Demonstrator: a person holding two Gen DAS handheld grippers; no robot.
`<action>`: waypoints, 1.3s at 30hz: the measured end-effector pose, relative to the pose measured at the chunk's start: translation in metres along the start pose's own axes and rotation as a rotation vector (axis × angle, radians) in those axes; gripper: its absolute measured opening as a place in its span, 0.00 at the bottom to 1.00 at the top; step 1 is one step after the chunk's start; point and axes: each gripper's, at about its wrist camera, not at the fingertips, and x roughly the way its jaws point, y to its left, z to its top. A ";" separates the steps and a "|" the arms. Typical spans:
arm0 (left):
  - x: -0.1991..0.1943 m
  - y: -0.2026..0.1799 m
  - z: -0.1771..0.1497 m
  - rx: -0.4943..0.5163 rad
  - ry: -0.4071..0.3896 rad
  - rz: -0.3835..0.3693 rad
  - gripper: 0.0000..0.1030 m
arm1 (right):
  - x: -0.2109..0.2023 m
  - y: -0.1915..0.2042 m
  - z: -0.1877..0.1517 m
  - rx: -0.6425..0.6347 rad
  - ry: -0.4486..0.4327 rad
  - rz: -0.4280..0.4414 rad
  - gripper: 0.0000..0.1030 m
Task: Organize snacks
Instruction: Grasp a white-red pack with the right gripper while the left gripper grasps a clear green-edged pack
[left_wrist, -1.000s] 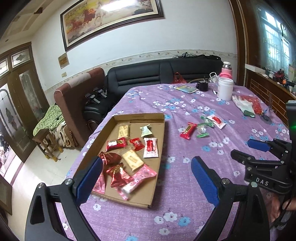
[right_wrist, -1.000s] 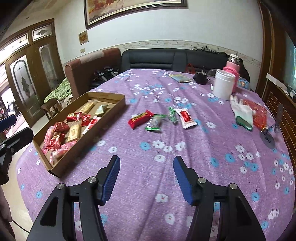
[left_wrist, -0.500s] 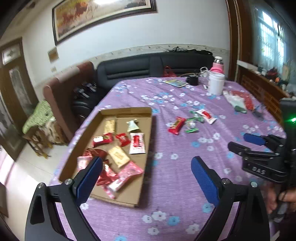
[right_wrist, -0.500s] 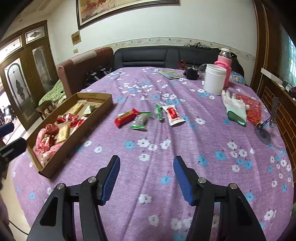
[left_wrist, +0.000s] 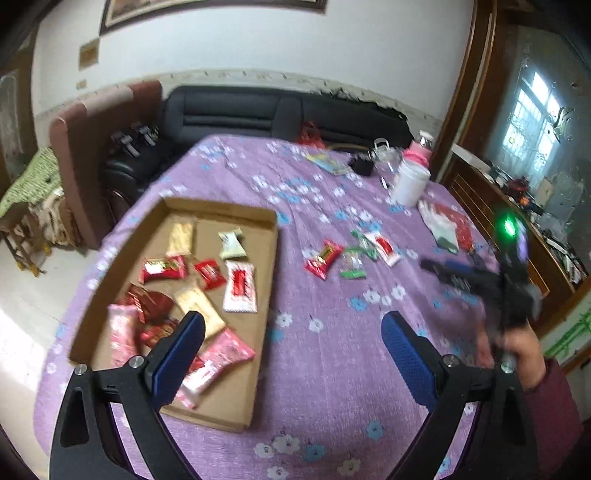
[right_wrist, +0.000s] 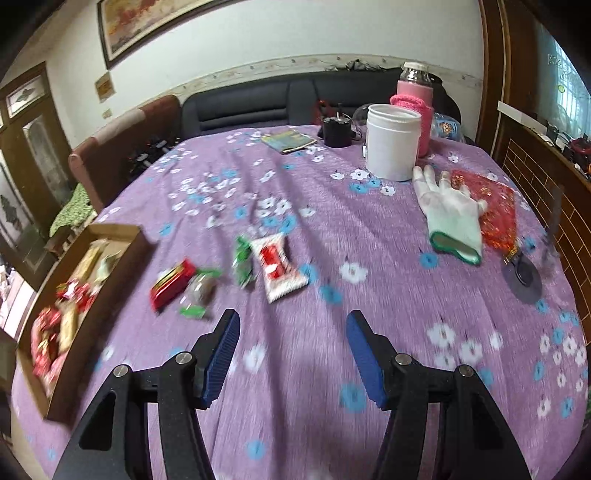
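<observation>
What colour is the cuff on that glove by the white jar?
Green, on a pale glove; clearest in the right wrist view.

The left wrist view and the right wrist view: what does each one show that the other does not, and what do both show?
Only the left wrist view shows the open left gripper, the person's hand holding the other tool, and the whole inside of the cardboard tray.

Only the right wrist view shows the open right gripper, empty, and the black disc near the table's right edge.

Both show the loose snacks on the purple tablecloth, such as the red bar and the white-and-red packet, plus the white jar and the glove.
</observation>
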 end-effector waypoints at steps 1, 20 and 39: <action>0.005 0.001 -0.001 -0.002 0.015 -0.001 0.93 | 0.009 0.002 0.006 -0.002 0.006 -0.007 0.62; 0.052 -0.012 0.023 0.066 0.059 -0.027 0.93 | 0.089 0.019 0.036 0.014 0.143 -0.047 0.25; 0.201 -0.083 0.071 0.149 0.336 -0.102 0.39 | 0.020 -0.034 -0.049 0.089 0.024 0.021 0.27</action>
